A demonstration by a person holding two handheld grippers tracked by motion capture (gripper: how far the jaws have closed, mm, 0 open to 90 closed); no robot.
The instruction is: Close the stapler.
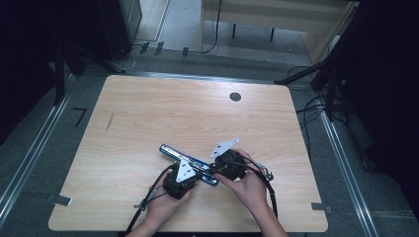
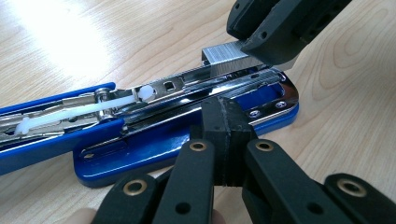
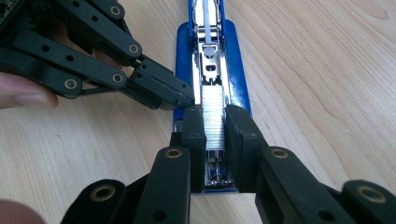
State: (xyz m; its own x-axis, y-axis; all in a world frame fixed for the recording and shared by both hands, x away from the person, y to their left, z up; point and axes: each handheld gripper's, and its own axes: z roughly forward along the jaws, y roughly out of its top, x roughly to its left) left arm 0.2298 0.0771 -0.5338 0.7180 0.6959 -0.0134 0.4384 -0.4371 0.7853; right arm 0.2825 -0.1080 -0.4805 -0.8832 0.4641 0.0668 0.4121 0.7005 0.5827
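The right tongs [image 3: 215, 123] are clamped on a strip of staples [image 3: 214, 116], one black jaw on each long side of the silvery block, and hold it just above the open metal channel [image 3: 211, 70] of a blue stapler [image 3: 233, 70]. In the left gripper view the same strip [image 2: 224, 60] sits under those tongs [image 2: 275, 32] at the channel's front end, level with the rails and running along them. The left tongs [image 2: 229, 135] are pressed together with nothing between them, their joined tips resting against the side of the blue base [image 2: 163, 149] about midway along it; in the right gripper view they [image 3: 180, 95] come in from the left and meet the stapler's edge just beside the staples. The stapler lies opened flat on the tabletop [image 1: 148, 113], its top arm folded back so that base and arm form one long line. In the high view that long axis runs on a slant, from upper left to lower right [image 1: 188, 163], with the front end and the staples at the lower right, nearest the right hand [image 1: 247, 185], and the folded-back arm with its white pusher rod [image 2: 93, 109] pointing away to the upper left. The left hand [image 1: 165, 205] is near the tabletop's near edge, just beside the right one.
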